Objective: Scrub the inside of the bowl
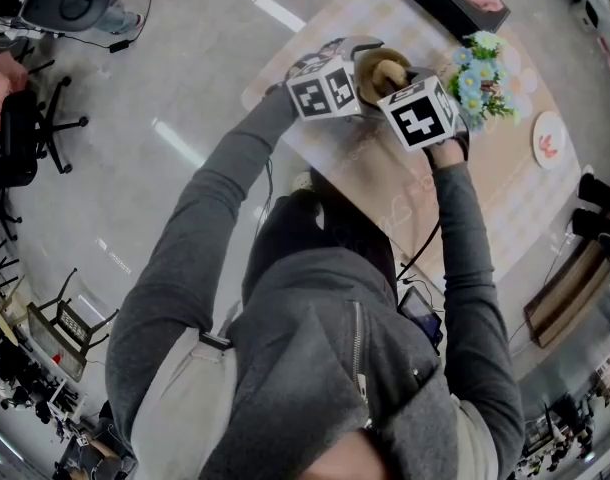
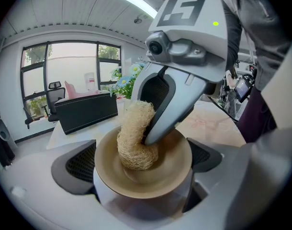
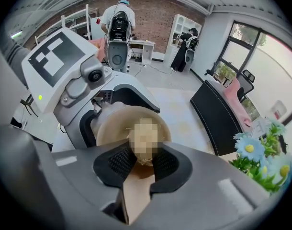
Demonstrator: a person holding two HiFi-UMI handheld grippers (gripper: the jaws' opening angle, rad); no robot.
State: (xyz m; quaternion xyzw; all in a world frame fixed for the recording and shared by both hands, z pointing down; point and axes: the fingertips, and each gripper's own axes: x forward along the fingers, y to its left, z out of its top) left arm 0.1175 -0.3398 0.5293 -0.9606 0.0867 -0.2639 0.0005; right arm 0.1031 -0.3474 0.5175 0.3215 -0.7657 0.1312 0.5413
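The bowl (image 2: 151,178) sits clamped in my left gripper (image 2: 143,171), whose view alone shows the loofah (image 2: 135,138), pinched by my right gripper (image 3: 143,159), pressed into its hollow, while the head view adds the table (image 1: 525,198) and flowers (image 1: 482,76) nearby.

Head view: bowl (image 1: 366,80) mostly hidden; right gripper view: loofah (image 3: 144,161) largely blurred.

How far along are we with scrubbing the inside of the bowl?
Done: the left gripper has its jaws shut on the bowl, and the right gripper has its jaws clamped on the loofah.
In hand: the loofah is pressed against the bowl's inner wall.
Left: probably more scrubbing. No dirt or suds show, so coverage can't be judged. The bowl is not yet set down.
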